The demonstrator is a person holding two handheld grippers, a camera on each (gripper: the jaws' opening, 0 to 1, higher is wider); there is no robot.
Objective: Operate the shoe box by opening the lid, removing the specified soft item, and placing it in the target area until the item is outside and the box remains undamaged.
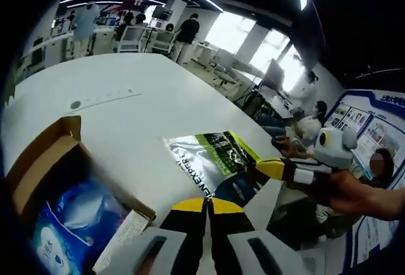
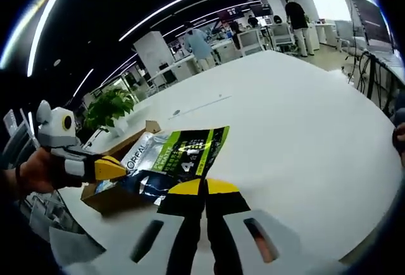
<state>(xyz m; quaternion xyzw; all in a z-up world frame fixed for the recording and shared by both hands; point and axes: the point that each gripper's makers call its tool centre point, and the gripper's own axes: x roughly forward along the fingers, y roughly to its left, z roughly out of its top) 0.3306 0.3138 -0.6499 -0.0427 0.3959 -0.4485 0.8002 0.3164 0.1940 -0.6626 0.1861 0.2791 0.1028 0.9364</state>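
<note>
- Now my left gripper point(image 1: 204, 204) is closed on nothing.
- My right gripper point(image 2: 204, 186) pinches the soft packet point(image 2: 180, 155), which lies on the white table point(image 2: 297, 117).
- At nine o'clock sits the open shoe box point(image 1: 38, 161).

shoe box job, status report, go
Left gripper shut, empty. Right gripper shut on green pouch, outside on table. Shoe box open. Nothing blocking.

Ceiling light strips point(image 2: 190, 0) and bright windows point(image 1: 237, 31) illuminate both views evenly, with window glare at upper right. Fisheye distortion bends the edges. Foreground areas at the bottom appear blurred.
</note>
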